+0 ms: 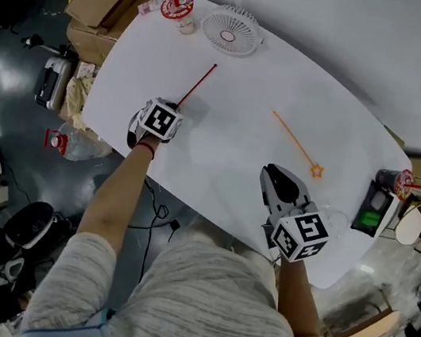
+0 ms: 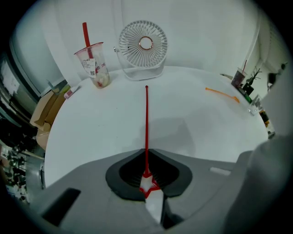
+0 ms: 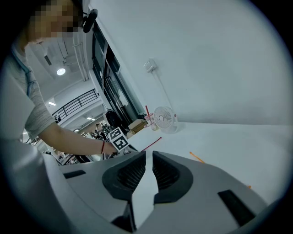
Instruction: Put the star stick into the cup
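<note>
The left tool [image 1: 168,112] points steeply down at the white worktop [image 1: 248,90] near its left edge, and its jaws are closed on the star end of the red star stick [image 2: 146,119]. The left gripper view shows the little red star sitting just behind the pads. From there the thin shaft runs straight away across the worktop toward the far side, ending a little short of the white fan [image 2: 143,45]. Whether the shaft lies on the surface or is raised off it cannot be told. The cup [image 2: 94,64], clear plastic with a red straw upright in it, stands at the far left corner just left of the fan, well apart from the stick's tip. A second stick, the orange star stick [image 1: 295,144], lies flat to the right of the middle with its star end toward the near side. The right tool [image 1: 273,179] is held over the near right part of the worktop, beside that star. Its jaws stand a narrow slit apart with nothing between them, as the right gripper view shows.
</note>
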`<state>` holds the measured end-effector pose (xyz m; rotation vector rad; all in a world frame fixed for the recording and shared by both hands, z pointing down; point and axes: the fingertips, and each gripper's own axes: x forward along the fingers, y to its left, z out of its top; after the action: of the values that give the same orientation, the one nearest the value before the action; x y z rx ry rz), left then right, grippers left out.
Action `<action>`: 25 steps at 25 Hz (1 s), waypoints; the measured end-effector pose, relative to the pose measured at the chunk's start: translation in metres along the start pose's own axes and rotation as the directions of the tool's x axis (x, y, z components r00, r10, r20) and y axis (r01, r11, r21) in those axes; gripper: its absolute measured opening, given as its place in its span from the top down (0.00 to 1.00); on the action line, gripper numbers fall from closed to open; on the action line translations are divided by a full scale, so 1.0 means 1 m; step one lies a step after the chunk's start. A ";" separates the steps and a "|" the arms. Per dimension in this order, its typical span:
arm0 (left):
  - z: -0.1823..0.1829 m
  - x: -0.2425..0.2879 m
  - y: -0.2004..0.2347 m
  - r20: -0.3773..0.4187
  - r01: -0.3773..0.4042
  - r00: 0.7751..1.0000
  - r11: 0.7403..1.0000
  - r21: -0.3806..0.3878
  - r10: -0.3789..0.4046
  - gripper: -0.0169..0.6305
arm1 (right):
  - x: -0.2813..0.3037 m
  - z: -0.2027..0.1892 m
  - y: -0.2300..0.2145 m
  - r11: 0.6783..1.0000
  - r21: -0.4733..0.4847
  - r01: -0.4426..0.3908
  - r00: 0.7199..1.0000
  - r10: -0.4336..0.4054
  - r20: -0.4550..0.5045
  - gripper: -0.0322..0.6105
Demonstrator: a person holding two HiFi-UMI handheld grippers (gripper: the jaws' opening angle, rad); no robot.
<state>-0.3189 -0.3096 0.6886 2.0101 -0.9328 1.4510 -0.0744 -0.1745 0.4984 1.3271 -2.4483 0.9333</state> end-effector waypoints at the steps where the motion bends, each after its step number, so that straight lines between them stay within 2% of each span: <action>1: 0.001 -0.001 0.001 0.004 -0.001 1.000 1.000 0.005 0.001 0.93 | 0.000 0.000 0.000 1.000 0.000 0.001 1.000 -0.001 0.000 0.93; 10: -0.003 0.002 -0.004 0.018 -0.017 1.000 0.998 0.058 0.016 0.93 | -0.008 -0.002 -0.007 1.000 0.001 0.018 1.000 -0.018 0.000 0.93; 18: 0.008 -0.012 -0.007 0.060 -0.078 0.996 0.984 0.158 0.069 0.93 | -0.016 -0.003 -0.009 1.000 -0.001 0.023 1.000 -0.023 0.007 0.93; 25: 0.018 -0.028 -0.021 0.081 -0.075 0.995 0.973 0.217 0.059 0.93 | -0.021 -0.002 -0.006 1.000 -0.002 0.018 1.000 -0.018 0.016 0.93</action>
<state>-0.2974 -0.3018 0.6569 2.2243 -0.9129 1.5865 -0.0573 -0.1611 0.4930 1.3588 -2.4436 0.9190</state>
